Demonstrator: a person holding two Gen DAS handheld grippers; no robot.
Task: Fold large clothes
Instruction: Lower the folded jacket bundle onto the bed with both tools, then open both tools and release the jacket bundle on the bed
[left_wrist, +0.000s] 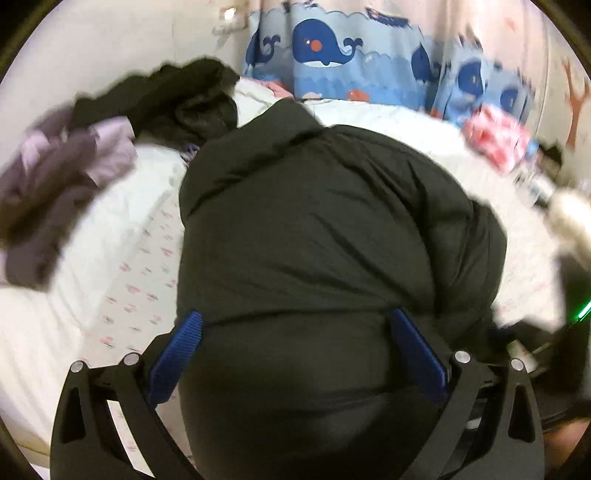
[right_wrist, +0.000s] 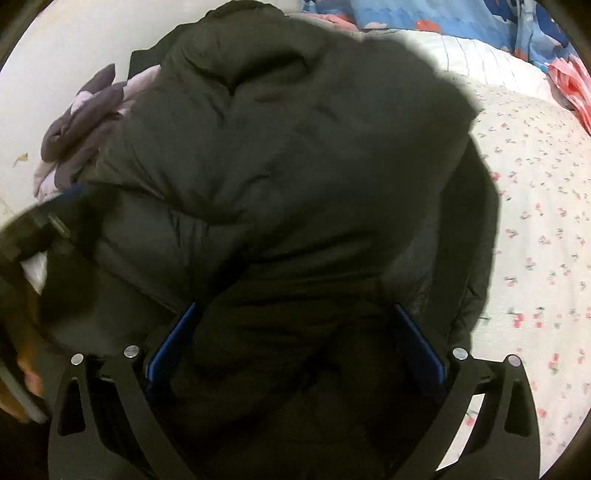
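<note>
Dark puffer jacket bunched on the bed, with both hand-held grippers set wide around its near edge.

Left to right: a purple garment (left_wrist: 55, 192) and a black garment (left_wrist: 173, 99) lie heaped at the bed's far left. The left hand-held gripper (left_wrist: 295, 332) has its blue pads (left_wrist: 177, 354) spread wide, jacket (left_wrist: 325, 229) fabric bulging between them; whether they clamp it cannot be told. The right hand-held gripper (right_wrist: 295, 325) is equally wide, with jacket (right_wrist: 280, 155) folds filling the gap. Floral bed sheet (right_wrist: 535, 221) lies right; a whale-print curtain (left_wrist: 332, 55) hangs behind.
</note>
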